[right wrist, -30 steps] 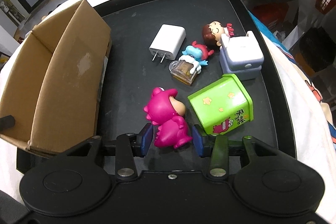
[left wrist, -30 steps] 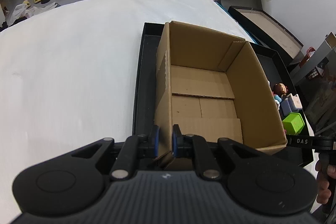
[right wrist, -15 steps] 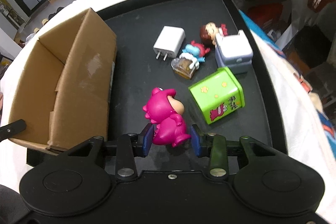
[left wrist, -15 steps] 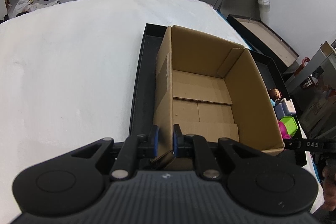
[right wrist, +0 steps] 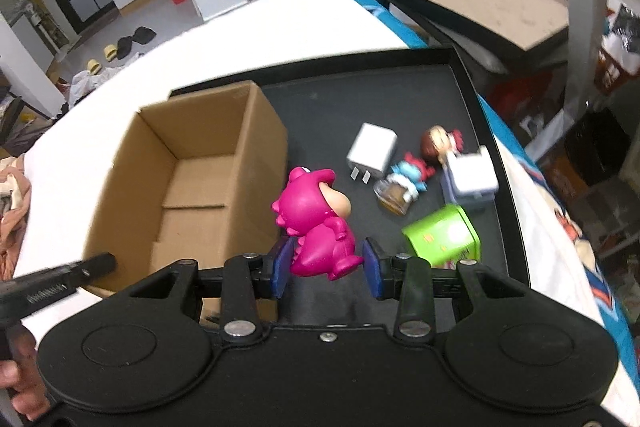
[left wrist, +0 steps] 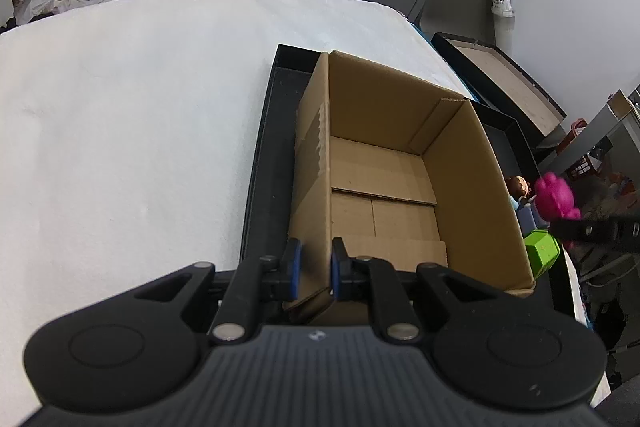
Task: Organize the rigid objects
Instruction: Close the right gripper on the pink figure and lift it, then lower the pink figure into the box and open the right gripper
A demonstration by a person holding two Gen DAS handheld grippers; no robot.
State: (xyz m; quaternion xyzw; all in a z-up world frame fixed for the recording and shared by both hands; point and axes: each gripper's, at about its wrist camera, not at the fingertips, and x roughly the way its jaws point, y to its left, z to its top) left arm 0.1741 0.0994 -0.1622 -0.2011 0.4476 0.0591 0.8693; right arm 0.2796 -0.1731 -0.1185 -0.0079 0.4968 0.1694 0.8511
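An open cardboard box (left wrist: 384,187) (right wrist: 188,195) stands on the left part of a black tray (right wrist: 420,95) (left wrist: 264,163). My left gripper (left wrist: 312,269) is shut on the box's near left wall. My right gripper (right wrist: 325,269) is shut on a magenta bear figure (right wrist: 316,223) (left wrist: 556,197), which hangs above the tray beside the box's right wall. On the tray to the right lie a white charger (right wrist: 371,151), a blue figure (right wrist: 412,173), a small amber bottle (right wrist: 394,197), a brown-haired doll (right wrist: 438,143), a lilac box (right wrist: 470,179) and a green tin (right wrist: 442,241) (left wrist: 541,251).
The tray rests on a white cloth-covered table (left wrist: 128,115). A second black tray with a brown board (right wrist: 480,3) lies beyond the table's right edge, amid shelving and clutter. A person's hand (right wrist: 18,383) holds the left gripper's handle at the lower left.
My right gripper closed on the magenta bear figure and lifted it off the tray toward the box. The left gripper kept its hold on the box wall.
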